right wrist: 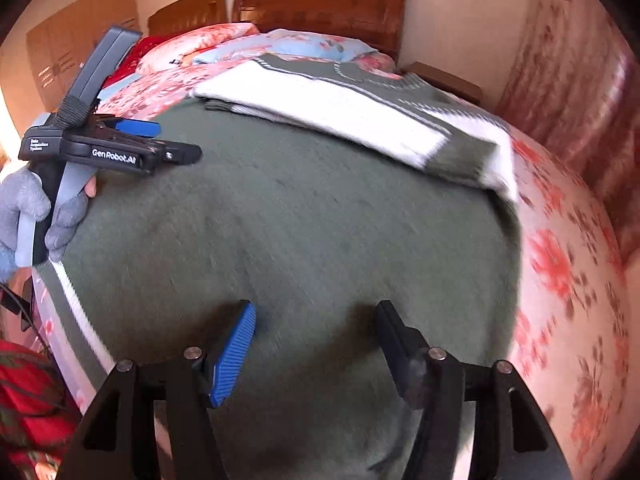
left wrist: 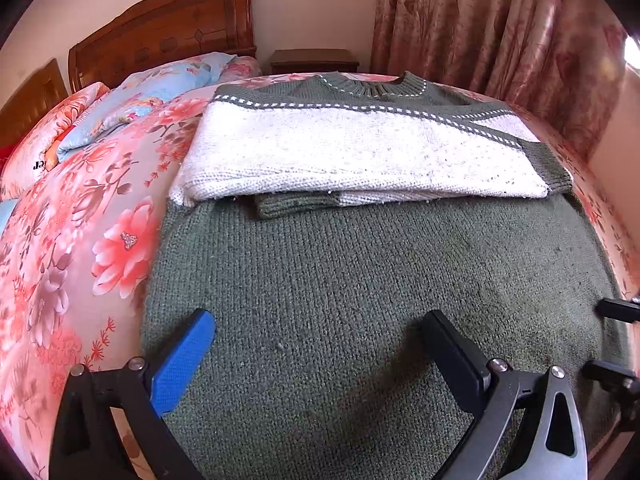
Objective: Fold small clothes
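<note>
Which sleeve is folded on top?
The white sleeve, folded flat across the sweater below the collar. The other sleeve lies beneath it; only its green cuff and white edge show.

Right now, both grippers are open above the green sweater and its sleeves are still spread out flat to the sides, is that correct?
Not quite. The left gripper and right gripper are open above the green sweater, but the sleeves are folded across its chest, not spread out. The left wrist view shows this.
</note>
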`<move>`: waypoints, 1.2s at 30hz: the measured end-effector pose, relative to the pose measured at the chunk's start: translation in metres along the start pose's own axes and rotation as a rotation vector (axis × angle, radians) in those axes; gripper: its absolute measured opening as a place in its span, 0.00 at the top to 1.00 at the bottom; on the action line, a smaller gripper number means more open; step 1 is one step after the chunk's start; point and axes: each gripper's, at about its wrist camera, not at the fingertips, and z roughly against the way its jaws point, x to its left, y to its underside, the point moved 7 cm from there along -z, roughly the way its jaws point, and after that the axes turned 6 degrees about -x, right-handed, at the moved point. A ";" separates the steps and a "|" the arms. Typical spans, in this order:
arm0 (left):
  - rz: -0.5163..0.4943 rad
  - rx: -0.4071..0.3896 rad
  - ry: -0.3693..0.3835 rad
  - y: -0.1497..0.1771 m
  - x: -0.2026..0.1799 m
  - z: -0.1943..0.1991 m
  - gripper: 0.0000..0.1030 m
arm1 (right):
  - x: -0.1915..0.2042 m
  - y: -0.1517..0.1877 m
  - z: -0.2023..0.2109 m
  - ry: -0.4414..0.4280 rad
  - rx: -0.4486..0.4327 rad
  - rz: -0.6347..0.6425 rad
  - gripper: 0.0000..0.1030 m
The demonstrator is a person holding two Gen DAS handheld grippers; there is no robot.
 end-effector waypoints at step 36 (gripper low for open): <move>-0.201 0.024 0.163 0.093 -0.058 0.076 0.00 | 0.047 0.028 0.023 -0.076 -0.031 0.071 0.38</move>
